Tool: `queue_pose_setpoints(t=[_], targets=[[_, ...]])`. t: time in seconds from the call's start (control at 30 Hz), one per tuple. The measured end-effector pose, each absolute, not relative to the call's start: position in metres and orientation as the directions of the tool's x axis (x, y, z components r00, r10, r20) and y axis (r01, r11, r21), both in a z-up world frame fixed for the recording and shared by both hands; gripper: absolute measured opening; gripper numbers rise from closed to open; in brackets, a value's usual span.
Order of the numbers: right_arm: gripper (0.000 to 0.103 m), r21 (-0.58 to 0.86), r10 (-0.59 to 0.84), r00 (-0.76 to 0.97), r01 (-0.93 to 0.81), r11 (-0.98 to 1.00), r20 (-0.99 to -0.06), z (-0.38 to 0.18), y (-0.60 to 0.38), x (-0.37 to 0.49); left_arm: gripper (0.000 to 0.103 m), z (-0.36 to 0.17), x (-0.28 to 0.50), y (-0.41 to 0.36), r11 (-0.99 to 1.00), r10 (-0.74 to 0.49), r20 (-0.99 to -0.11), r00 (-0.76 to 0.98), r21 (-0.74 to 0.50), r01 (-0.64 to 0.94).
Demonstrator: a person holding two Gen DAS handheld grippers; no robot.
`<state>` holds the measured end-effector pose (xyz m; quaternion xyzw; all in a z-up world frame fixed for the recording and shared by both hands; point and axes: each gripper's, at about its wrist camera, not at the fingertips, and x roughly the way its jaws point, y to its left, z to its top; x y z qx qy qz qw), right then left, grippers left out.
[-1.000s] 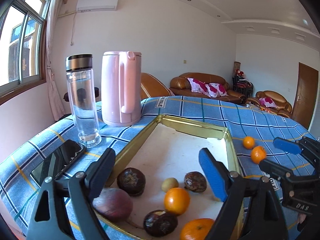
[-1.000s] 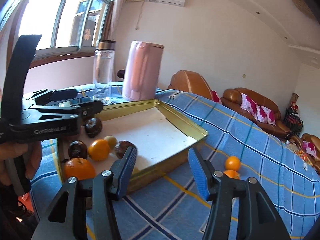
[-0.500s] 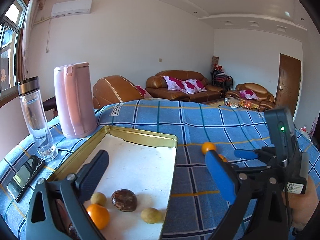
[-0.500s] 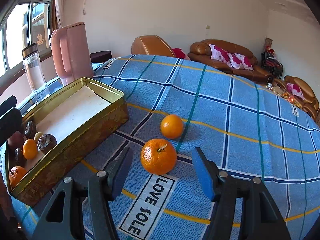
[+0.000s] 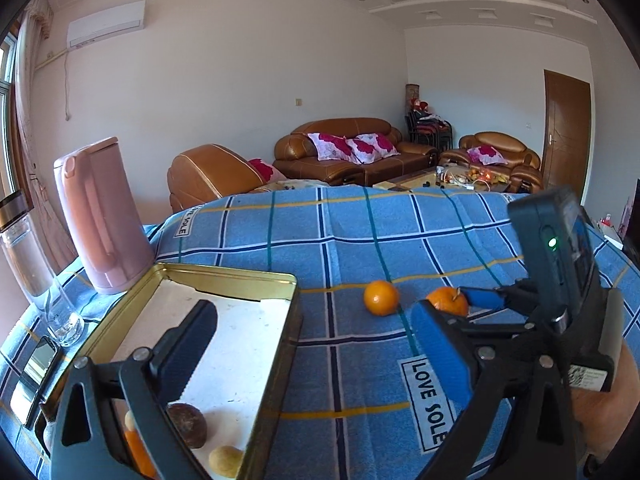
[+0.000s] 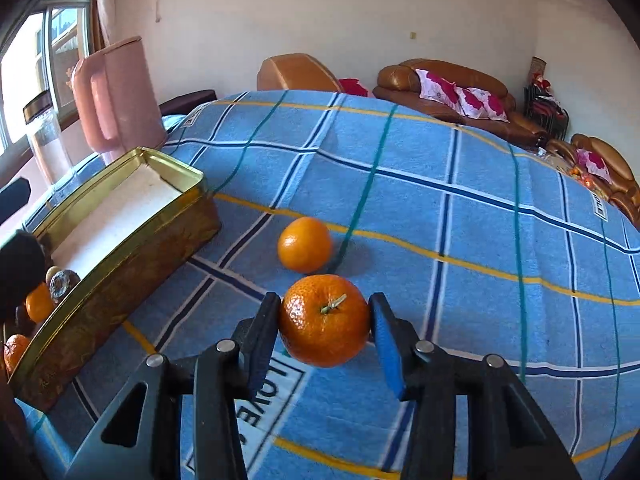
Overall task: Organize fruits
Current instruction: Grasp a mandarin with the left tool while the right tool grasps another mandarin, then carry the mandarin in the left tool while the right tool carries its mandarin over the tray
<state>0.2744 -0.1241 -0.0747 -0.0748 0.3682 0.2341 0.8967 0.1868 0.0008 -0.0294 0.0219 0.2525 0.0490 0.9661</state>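
My right gripper (image 6: 325, 322) is closed around a stemmed mandarin (image 6: 324, 320) on the blue plaid cloth, both pads against its sides; the mandarin also shows in the left wrist view (image 5: 448, 300). A second, smooth orange (image 6: 305, 244) lies just beyond it, apart (image 5: 381, 297). A gold tin tray (image 6: 120, 216) stands to the left and holds dark passion fruits (image 5: 188, 424), small oranges (image 6: 38, 306) and a yellowish fruit (image 5: 226, 460). My left gripper (image 5: 316, 356) is open and empty above the tray's right rim (image 5: 294, 320).
A pink kettle (image 5: 100, 216) and a clear water bottle (image 5: 32, 272) stand behind the tray on the left. A phone (image 5: 36, 372) lies at the left edge. "LOVE SOLE" labels (image 5: 426, 400) mark the cloth. Sofas stand beyond the table.
My right gripper moved forward onto the stemmed mandarin and its jaws closed on it. My left gripper swung right, from over the tray's fruit to its right rim.
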Motion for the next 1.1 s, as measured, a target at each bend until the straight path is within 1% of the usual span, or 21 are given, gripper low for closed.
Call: queue_pose_setpoints(t=[0.1, 0.23, 0.27, 0.33, 0.37, 0.43, 0.63, 0.7, 0.73, 0.77, 0.8, 0.97, 1.1], targets=[[0.047, 0.050, 0.335, 0.655, -0.413, 0.909, -0.677, -0.068, -0.156, 0.283, 0.099, -0.038, 0.212, -0.017, 0.994, 0.099, -0.526, 0.845, 0.084, -0.064], [0.047, 0.007, 0.260, 0.710, -0.338, 0.941, -0.654, -0.062, -0.188, 0.289, 0.096, -0.052, 0.246, -0.035, 0.996, 0.082, -0.588, 0.805, 0.082, -0.042], [0.047, 0.003, 0.245, 0.721, -0.319, 0.948, -0.648, -0.062, -0.195, 0.291, 0.091, -0.057, 0.256, -0.038, 0.996, 0.079, -0.607, 0.791, 0.080, -0.038], [0.047, 0.005, 0.221, 0.734, -0.285, 0.959, -0.642, -0.064, -0.206, 0.295, 0.087, -0.068, 0.274, -0.041, 0.997, 0.077, -0.652, 0.754, 0.069, -0.042], [0.047, 0.011, 0.220, 0.732, -0.279, 0.960, -0.645, -0.066, -0.209, 0.296, 0.082, -0.074, 0.282, -0.041, 0.997, 0.075, -0.670, 0.739, 0.060, -0.047], [0.047, 0.037, 0.232, 0.716, -0.278, 0.960, -0.658, -0.072, -0.213, 0.299, 0.074, -0.083, 0.296, -0.042, 0.997, 0.083, -0.701, 0.708, 0.061, -0.057], [0.047, 0.042, 0.240, 0.723, -0.281, 0.959, -0.647, -0.071, -0.216, 0.294, 0.073, -0.095, 0.320, -0.041, 0.995, 0.096, -0.729, 0.678, 0.057, -0.079], [0.047, 0.044, 0.242, 0.719, -0.283, 0.958, -0.652, -0.072, -0.215, 0.295, 0.065, -0.097, 0.327, -0.042, 0.997, 0.077, -0.742, 0.665, 0.041, -0.069], [0.047, 0.043, 0.244, 0.717, -0.287, 0.957, -0.653, -0.072, -0.214, 0.294, 0.057, -0.100, 0.331, -0.043, 0.998, 0.065, -0.754, 0.654, 0.036, -0.058], [0.047, 0.043, 0.248, 0.717, -0.292, 0.956, -0.652, -0.072, -0.213, 0.294, 0.043, -0.103, 0.334, -0.043, 0.999, 0.045, -0.767, 0.640, 0.021, -0.045], [0.047, 0.043, 0.250, 0.718, -0.294, 0.955, -0.650, -0.072, -0.212, 0.294, 0.040, -0.105, 0.336, -0.043, 0.999, 0.023, -0.778, 0.628, 0.003, -0.033], [0.047, 0.058, 0.267, 0.724, -0.301, 0.952, -0.635, -0.070, -0.213, 0.291, 0.040, -0.104, 0.321, -0.041, 0.999, -0.025, -0.772, 0.635, -0.035, -0.004], [0.047, 0.054, 0.286, 0.737, -0.322, 0.945, -0.613, -0.067, -0.209, 0.284, 0.040, -0.098, 0.306, -0.043, 0.999, -0.048, -0.747, 0.664, -0.044, 0.023]])
